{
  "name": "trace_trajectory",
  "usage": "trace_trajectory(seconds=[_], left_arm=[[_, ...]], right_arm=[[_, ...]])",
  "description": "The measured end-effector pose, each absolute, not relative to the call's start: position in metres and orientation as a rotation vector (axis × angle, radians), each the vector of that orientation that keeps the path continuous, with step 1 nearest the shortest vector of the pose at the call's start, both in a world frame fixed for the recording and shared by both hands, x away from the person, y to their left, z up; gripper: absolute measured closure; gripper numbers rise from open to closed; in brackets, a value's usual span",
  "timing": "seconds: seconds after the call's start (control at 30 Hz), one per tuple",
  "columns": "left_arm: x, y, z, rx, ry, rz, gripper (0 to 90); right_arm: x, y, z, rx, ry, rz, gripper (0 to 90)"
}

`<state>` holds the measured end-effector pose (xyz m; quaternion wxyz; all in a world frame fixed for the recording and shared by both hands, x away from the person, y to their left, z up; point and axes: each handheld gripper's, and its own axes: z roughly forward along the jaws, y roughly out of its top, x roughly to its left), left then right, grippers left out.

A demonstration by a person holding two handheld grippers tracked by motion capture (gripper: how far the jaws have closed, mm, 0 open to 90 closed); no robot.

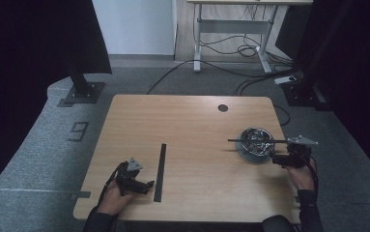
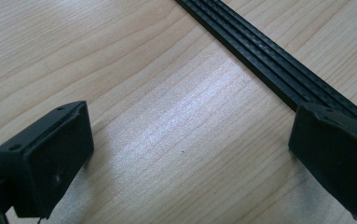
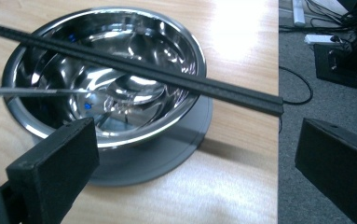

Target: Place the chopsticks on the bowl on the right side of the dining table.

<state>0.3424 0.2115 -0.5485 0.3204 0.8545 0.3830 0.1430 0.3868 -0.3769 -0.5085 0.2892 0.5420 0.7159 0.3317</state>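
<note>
A long black ribbed strip (image 1: 160,171) lies flat on the wooden table (image 1: 192,125), left of centre. My left gripper (image 1: 147,185) rests just left of its near end, open; in the left gripper view the strip (image 2: 269,65) runs past the right jaw and bare wood shows between the jaws of the left gripper (image 2: 190,154). A steel bowl (image 1: 256,140) sits on a grey disc (image 3: 167,154) at the right. A second black strip (image 3: 143,70) lies across the bowl's rim (image 3: 197,51). My right gripper (image 3: 195,163) is open, just short of the bowl, near the table's right edge.
A thin metal rod (image 3: 17,92) reaches into the bowl from the left. The table has a round hole (image 1: 222,108) near its far edge. Black stand bases (image 1: 82,92) and cables (image 1: 250,77) lie on the carpet beyond, and a desk frame (image 1: 231,29) stands behind them.
</note>
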Motion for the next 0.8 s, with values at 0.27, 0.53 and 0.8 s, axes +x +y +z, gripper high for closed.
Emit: trace_trajectory(seconds=[0.27, 0.53, 0.8], left_arm=[[0.342, 0.212, -0.549, 2.245, 1.007, 0.376, 0.0], [0.342, 0.212, -0.549, 2.245, 1.006, 0.376, 0.0], [0.342, 0.212, -0.548, 2.246, 1.006, 0.376, 0.0]], right_arm=[[0.372, -0.377, -0.506, 1.444, 1.937, 0.869, 0.0], [0.356, -0.372, -0.501, 1.426, 1.971, 0.866, 0.0], [0.340, -0.360, -0.497, 1.386, 2.026, 0.859, 0.0]])
